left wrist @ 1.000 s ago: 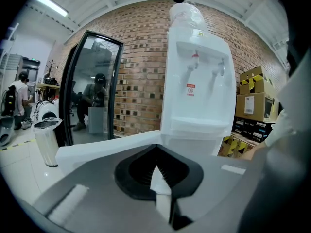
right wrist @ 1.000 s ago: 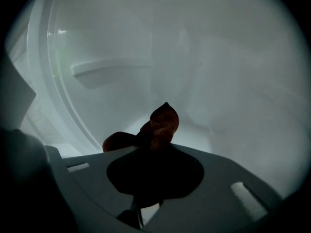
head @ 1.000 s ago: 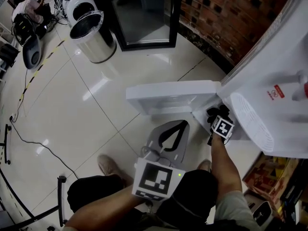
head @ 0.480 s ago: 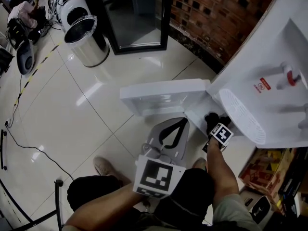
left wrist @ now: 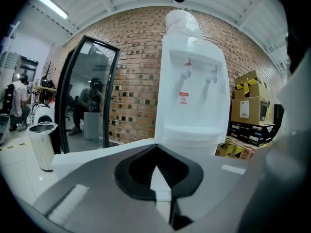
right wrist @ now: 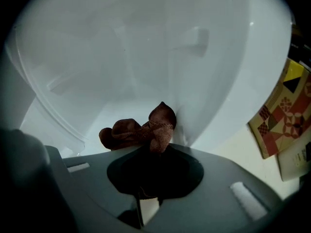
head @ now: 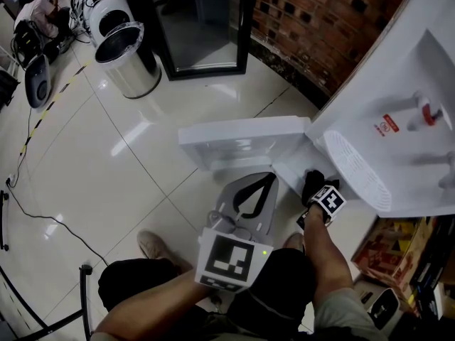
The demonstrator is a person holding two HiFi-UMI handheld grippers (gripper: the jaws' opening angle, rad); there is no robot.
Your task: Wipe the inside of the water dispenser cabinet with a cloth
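The white water dispenser stands at the right, and its low cabinet door is swung open towards the left. My right gripper reaches into the cabinet opening below the drip tray. It is shut on a crumpled brown cloth, which bunches out past the gripper against the white inner wall. My left gripper is shut with nothing in it, held level above my lap. It points at the dispenser from a short way off.
A steel bin and a black-framed glass door stand at the back left, with a brick wall behind the dispenser. Cardboard boxes are stacked to the dispenser's right. A patterned box lies beside the cabinet. A cable trails over the tiled floor.
My right gripper has rolled and slid a little along the cabinet opening with the cloth still in it. The left gripper has stayed put. My head view has shifted slightly.
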